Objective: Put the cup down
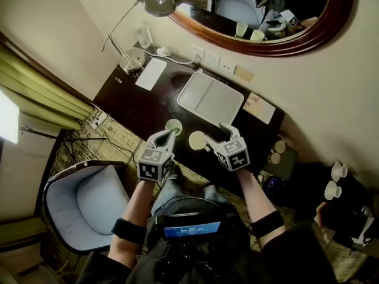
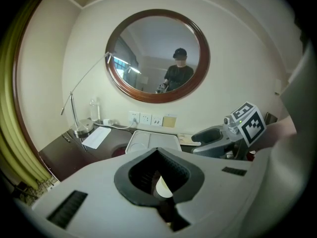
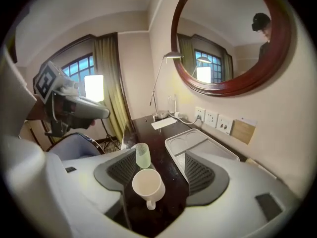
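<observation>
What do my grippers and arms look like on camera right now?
Both the left gripper and right gripper are pale grey plastic, each carrying a cube with black-and-white square markers. The jaws have dark grey ribbed pads. A black band wraps each bare forearm.

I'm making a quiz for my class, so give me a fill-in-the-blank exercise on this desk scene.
The white mug stands between the jaws of the right gripper, which is ____.
The left gripper is ____.
The glass beside the mug is tinted pale ____.
Missing: open; shut; green.
</observation>
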A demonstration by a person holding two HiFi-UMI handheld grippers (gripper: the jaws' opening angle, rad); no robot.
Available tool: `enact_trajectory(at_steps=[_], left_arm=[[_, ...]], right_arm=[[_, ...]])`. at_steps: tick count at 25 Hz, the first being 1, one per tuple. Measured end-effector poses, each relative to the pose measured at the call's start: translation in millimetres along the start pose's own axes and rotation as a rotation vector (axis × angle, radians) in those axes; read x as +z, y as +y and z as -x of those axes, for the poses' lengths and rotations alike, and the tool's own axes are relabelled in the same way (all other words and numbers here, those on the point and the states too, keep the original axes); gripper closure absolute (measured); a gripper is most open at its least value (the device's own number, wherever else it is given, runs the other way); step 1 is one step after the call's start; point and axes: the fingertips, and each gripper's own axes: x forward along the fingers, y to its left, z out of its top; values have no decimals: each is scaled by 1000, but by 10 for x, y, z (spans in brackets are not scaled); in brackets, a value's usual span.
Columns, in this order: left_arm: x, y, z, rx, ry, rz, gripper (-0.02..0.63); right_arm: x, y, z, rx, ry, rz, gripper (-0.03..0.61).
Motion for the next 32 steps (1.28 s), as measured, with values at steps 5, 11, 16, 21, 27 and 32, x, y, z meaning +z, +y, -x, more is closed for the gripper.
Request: enact_trajectory(at_steps=[5,11,16,21,27,32], left_arm=[[95,-4,-43,-20,6,-13,611],[167,3,-122,-30,4,-42,611],[216,-83,-159,-55,3,-55,611],[209,-72,-217,-48,0,-70,611],[219,-102,-217,-44,-18,-72,611],[233,-137,-200,-44,-24,-65,611]], right_arm=[[65,-259,292,-57,-62,-72,386],[-125,-465,488,-127,-60,-135,482],[-243,-524,608,-158,-89,-248,565],[-301,-535,646,-165,-115,-290,577],[-335,-496,685,-153,-120,-298,577],[-343,-490,701,-150,-117,-295,577]])
